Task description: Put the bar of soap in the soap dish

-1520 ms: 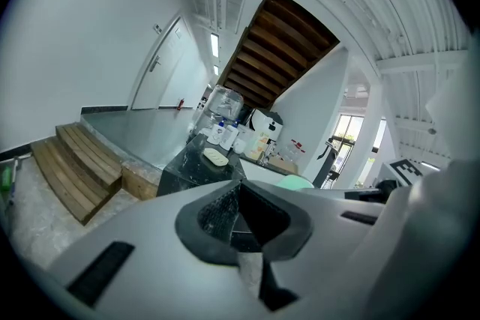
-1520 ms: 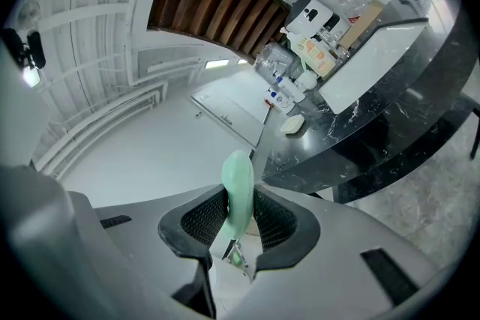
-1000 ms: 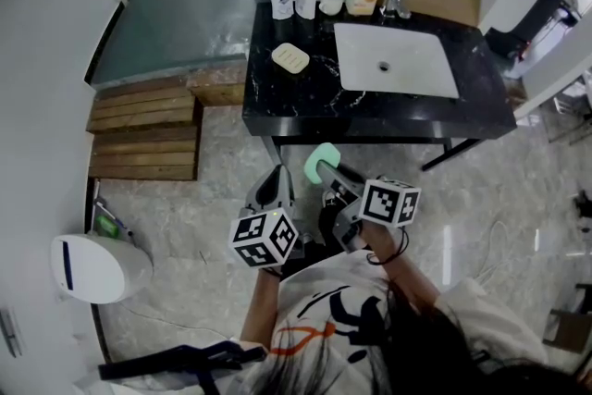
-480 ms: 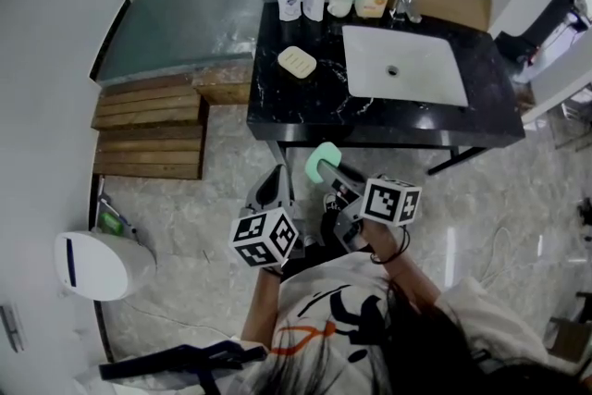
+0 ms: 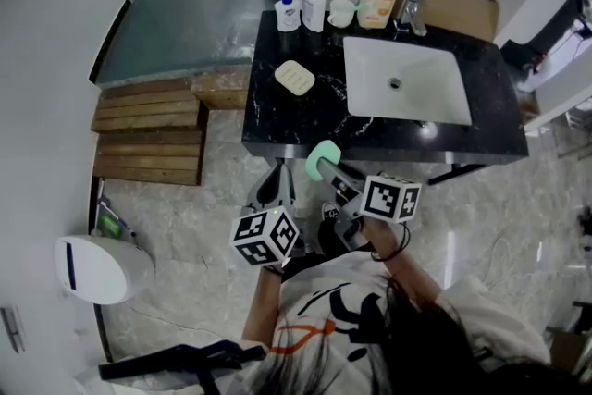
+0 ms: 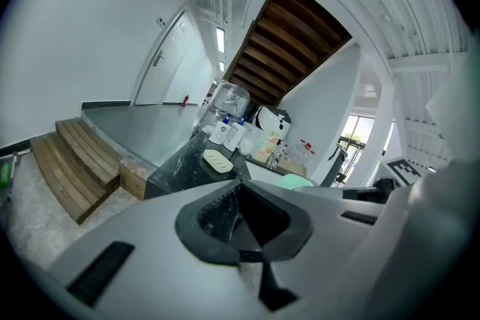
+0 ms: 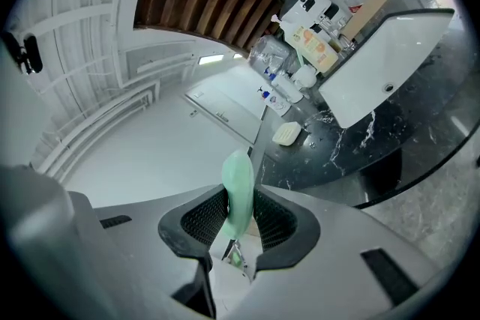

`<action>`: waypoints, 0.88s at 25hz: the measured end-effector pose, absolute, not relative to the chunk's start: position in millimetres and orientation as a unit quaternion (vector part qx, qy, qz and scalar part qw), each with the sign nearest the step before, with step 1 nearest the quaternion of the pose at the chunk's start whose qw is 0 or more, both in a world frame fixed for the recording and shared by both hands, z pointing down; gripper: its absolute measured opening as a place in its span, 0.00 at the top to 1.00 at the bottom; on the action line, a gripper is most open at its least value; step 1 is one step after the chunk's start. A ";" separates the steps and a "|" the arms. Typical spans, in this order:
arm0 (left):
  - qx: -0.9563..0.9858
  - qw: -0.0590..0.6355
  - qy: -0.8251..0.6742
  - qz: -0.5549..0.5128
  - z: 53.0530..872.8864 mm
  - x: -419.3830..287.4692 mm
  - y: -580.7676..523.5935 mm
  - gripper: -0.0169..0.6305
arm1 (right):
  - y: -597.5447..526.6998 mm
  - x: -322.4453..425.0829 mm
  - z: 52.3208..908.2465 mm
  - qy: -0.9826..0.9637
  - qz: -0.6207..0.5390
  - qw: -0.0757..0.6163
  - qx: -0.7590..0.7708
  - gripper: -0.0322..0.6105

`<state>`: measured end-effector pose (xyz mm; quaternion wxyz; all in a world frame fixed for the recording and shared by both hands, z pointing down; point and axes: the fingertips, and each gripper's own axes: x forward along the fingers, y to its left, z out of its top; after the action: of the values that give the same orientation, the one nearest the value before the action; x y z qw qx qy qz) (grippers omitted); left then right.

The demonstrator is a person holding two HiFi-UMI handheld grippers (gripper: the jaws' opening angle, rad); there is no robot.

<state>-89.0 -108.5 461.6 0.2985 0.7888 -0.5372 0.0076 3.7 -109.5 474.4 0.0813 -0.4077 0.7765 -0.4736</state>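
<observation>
The right gripper has its fingers closed on the green soap, which stands upright between them. The left gripper has its fingers pressed together on nothing. The soap dish lies on the black counter, well apart from the soap.

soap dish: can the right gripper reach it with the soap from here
Probably not yet: the right gripper, shut on the bar of soap, hangs short of the counter's near edge. The way looks free, though; nothing stands between it and the soap dish.
</observation>
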 end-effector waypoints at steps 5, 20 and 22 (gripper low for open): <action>0.780 0.301 -0.548 0.005 461.7 -82.3 -137.2 0.97 | -142.8 13.4 474.8 0.779 -0.477 0.075 -0.401 0.77; 0.752 0.311 -0.582 0.014 470.9 -69.7 -190.3 0.97 | -208.1 25.8 485.5 0.785 -0.496 0.059 -0.367 0.77; 0.750 0.310 -0.584 0.015 471.7 -65.9 -195.5 0.97 | -213.9 28.7 487.3 0.785 -0.499 0.059 -0.363 0.77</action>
<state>-65.9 -195.5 471.7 0.3098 0.7502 -0.5839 0.0154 28.7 -213.9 487.3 0.0591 -0.3631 0.7849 -0.4987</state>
